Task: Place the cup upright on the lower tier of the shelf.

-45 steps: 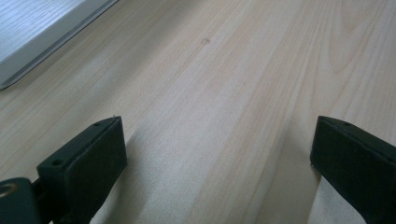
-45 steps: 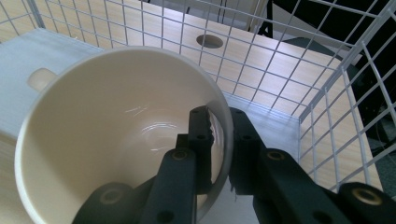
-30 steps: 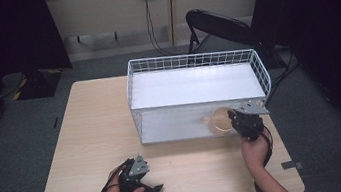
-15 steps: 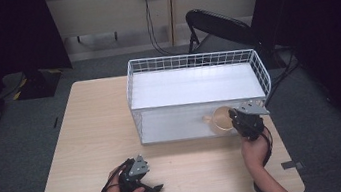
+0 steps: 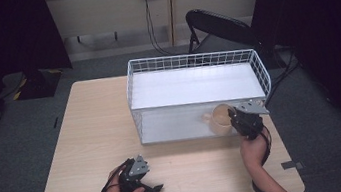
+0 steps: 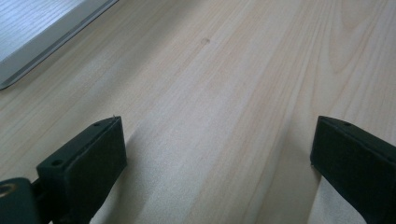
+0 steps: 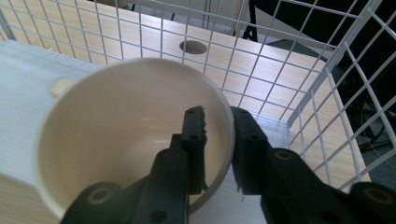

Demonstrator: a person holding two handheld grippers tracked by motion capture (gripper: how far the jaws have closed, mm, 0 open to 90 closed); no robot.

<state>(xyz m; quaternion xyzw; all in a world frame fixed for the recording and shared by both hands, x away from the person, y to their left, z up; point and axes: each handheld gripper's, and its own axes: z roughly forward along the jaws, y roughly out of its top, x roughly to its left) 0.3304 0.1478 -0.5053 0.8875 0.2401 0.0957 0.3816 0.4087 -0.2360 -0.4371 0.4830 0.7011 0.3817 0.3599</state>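
Your right gripper [image 5: 236, 117] has its jaws clamped on the rim of the cream mug [image 5: 219, 119], one jaw inside, one outside. The mug sits at the near right corner of the white wire basket [image 5: 194, 61], handle pointing left. Your left gripper [image 5: 146, 185] rests low over the bare surface [image 5: 96, 121] near the front edge, jaws spread wide, nothing between them.

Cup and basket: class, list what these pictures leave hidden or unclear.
- Cup base: right gripper view, cut off by the bottom edge and covered by the right gripper.
- Cup handle: high view, too small to make out clearly.
- Basket near wall: left gripper view shows just a corner, cut by the edge.
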